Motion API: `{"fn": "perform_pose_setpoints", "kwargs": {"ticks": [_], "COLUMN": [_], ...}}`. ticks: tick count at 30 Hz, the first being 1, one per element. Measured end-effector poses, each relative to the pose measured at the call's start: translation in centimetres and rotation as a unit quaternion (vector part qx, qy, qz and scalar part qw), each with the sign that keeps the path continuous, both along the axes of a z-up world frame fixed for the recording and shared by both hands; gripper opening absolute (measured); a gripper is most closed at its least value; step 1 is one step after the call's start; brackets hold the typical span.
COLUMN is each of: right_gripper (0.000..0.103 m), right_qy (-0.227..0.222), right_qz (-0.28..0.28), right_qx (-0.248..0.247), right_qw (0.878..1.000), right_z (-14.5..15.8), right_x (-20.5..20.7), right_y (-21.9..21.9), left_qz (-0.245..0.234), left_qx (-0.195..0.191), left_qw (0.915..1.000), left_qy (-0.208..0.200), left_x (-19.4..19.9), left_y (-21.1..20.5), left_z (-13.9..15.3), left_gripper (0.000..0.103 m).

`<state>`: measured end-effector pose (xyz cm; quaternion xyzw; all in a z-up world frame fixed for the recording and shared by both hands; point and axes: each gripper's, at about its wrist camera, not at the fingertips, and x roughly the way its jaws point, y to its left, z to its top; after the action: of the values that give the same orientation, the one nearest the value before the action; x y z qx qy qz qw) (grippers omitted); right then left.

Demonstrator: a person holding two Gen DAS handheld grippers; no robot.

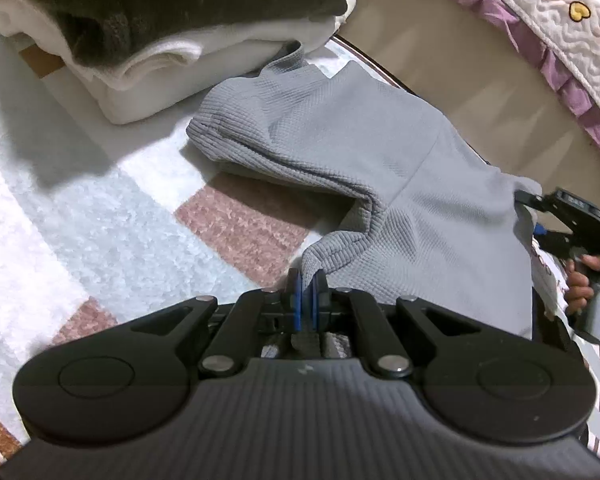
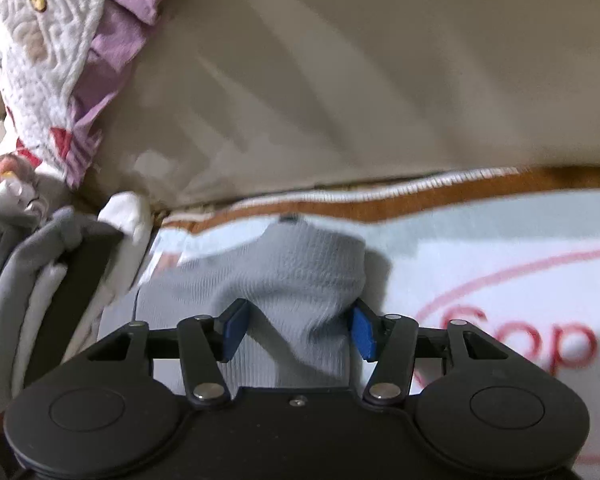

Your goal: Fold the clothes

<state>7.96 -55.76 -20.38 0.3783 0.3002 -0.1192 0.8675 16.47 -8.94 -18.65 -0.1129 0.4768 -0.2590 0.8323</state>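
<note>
A light grey waffle-knit garment (image 1: 360,152) lies half folded on a white and pink plush mat (image 1: 80,208). My left gripper (image 1: 308,278) is shut on the garment's near corner, and the cloth bunches up between its blue pads. At the far right of the left wrist view a hand holds my right gripper (image 1: 540,204) at the garment's right edge. In the right wrist view the right gripper (image 2: 300,312) stands open with its blue pads (image 2: 362,332) well apart. A hump of the grey garment (image 2: 300,272) sits between them, and this view is blurred.
A stack of folded white and dark grey clothes (image 1: 160,32) sits on the mat behind the garment, and shows as the stack (image 2: 40,280) at the left of the right wrist view. A quilted bedspread with a purple frill (image 1: 560,40) hangs beyond the mat's brown-trimmed edge (image 2: 420,196).
</note>
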Motion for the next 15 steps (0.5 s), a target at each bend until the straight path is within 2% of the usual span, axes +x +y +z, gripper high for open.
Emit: {"fn": "perform_pose_setpoints", "kwargs": {"ticks": [1, 2, 4, 7, 11, 13, 15], "right_gripper": [0.039, 0.004, 0.002, 0.002, 0.002, 0.002, 0.002], "right_qy": [0.007, 0.009, 0.003, -0.016, -0.004, 0.001, 0.035], "right_qz": [0.003, 0.008, 0.01, -0.015, -0.025, -0.031, -0.006], "right_qx": [-0.019, -0.038, -0.077, -0.112, -0.137, -0.139, -0.16], "right_qw": [1.0, 0.999, 0.997, 0.993, 0.99, 0.99, 0.986], "right_z": [0.2, 0.6, 1.5, 3.1, 4.1, 4.3, 3.7], "right_x": [0.6, 0.8, 0.7, -1.2, -3.0, -3.8, -3.4], "right_y": [0.2, 0.6, 1.2, 1.2, 0.4, -0.1, -0.1], "left_qz": [0.0, -0.001, -0.006, -0.015, -0.03, -0.034, -0.038], "left_qx": [-0.004, -0.009, -0.019, -0.041, -0.062, -0.048, -0.004], "left_qw": [1.0, 1.0, 0.9998, 0.999, 0.9976, 0.9982, 0.9992], "left_qy": [0.0, 0.0, -0.001, -0.003, 0.011, 0.013, -0.011], "left_x": [0.1, 0.1, 0.2, 0.2, 0.0, -0.1, -0.4], "left_y": [0.2, 0.3, 0.3, -0.1, -1.0, -1.5, -2.2], "left_z": [0.0, -0.1, -0.1, 0.1, 0.0, -0.1, 0.1], "left_gripper": [0.004, 0.004, 0.004, 0.003, 0.003, 0.003, 0.004]}}
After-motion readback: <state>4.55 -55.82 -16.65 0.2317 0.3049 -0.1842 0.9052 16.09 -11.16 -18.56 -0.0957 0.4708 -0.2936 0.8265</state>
